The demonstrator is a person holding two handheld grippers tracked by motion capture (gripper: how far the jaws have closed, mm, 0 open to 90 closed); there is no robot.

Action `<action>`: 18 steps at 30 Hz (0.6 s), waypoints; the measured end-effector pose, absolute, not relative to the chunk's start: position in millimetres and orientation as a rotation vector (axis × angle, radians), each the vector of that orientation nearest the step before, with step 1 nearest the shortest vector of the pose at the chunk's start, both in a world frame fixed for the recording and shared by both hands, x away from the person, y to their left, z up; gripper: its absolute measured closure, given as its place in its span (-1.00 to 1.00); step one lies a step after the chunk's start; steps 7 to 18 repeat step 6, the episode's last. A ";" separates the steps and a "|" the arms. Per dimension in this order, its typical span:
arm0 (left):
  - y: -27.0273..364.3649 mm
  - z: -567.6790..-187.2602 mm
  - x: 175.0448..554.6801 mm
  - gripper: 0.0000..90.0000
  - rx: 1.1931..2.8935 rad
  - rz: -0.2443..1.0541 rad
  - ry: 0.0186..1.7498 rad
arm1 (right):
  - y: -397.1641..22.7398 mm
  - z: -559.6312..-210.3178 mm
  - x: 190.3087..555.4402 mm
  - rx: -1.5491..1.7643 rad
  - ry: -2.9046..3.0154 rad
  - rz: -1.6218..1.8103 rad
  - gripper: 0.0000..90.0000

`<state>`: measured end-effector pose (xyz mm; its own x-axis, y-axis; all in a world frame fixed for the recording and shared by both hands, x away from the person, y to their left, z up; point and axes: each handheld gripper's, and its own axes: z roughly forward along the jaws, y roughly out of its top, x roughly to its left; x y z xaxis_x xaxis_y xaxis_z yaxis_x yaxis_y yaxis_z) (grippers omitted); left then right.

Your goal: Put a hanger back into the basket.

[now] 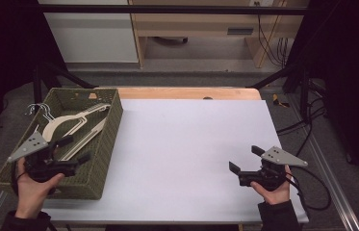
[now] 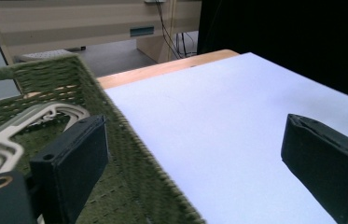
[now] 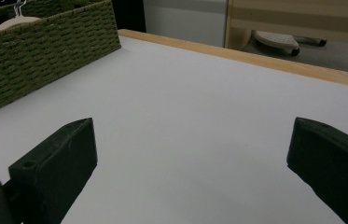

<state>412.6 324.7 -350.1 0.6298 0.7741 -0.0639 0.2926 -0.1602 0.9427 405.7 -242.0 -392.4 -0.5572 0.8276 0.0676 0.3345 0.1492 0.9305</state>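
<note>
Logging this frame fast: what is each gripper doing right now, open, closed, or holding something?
Left gripper: open, holding nothing, over the green basket of hangers.
Right gripper: open, holding nothing, over the white table.

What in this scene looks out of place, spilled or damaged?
Nothing stands out. The cream clothes hangers lie piled inside the green woven basket; the white table shows no spill. The left gripper and the right gripper are open, holding nothing.

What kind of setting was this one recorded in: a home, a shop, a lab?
Most likely a lab or office workspace set up for recording. A white-topped table stands in a dark metal frame, cables hang by plain wooden furniture behind, and a woven green basket of hangers sits staged at the left.
</note>
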 end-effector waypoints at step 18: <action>305.9 -360.9 411.2 -0.85 1.781 0.552 0.860 | -243.9 -390.5 404.3 1.099 1.958 1.415 -0.95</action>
